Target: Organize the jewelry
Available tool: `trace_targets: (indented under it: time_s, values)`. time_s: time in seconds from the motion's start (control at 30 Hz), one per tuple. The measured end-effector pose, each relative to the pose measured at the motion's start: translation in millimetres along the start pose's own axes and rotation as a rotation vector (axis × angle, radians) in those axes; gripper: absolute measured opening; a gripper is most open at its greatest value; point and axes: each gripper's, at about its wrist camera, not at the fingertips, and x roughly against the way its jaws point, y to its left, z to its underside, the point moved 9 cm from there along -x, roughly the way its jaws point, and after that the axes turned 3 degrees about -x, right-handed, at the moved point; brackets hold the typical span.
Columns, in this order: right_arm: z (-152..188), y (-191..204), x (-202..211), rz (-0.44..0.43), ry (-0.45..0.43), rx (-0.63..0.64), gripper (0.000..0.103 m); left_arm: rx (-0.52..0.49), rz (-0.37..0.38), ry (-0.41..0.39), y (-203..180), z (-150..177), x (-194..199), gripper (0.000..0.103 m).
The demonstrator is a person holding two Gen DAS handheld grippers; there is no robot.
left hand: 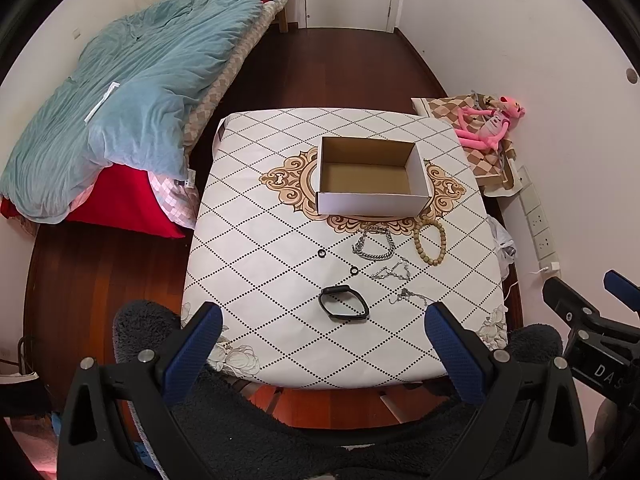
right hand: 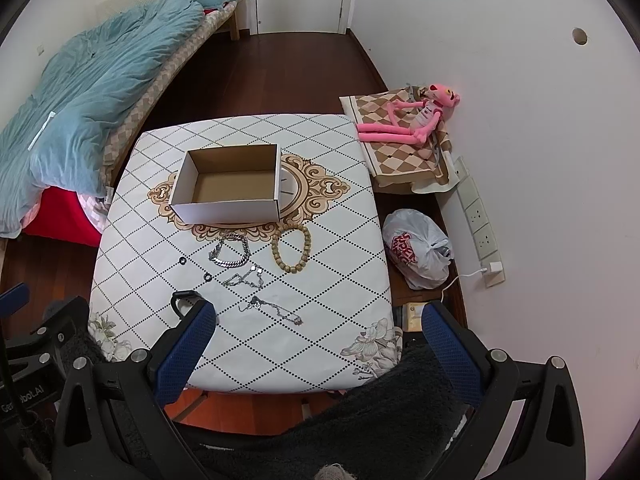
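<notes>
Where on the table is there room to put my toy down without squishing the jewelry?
The left side of the diamond-patterned table is bare, left of the open cardboard box and small black ring. The far strip behind the box is free too. It is crowded in front of the box: silver chain bracelet, wooden bead bracelet, black wristband.
</notes>
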Motion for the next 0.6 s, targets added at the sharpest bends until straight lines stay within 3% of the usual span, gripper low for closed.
trace_targets:
  time_s: [0.33, 0.6]
  values:
    - [-2.1, -5.1, -2.8, 0.001, -0.009, -0.022, 0.103, -0.007, -0.005, -0.007, -5.1, -4.8, -3.1, 0.103]
    - [4.7, -14.1, -78.4, 0.025, 0.080, -0.051, 0.103, -0.061, -0.096, 0.014, 10.9, -12.4, -65.3, 0.103]
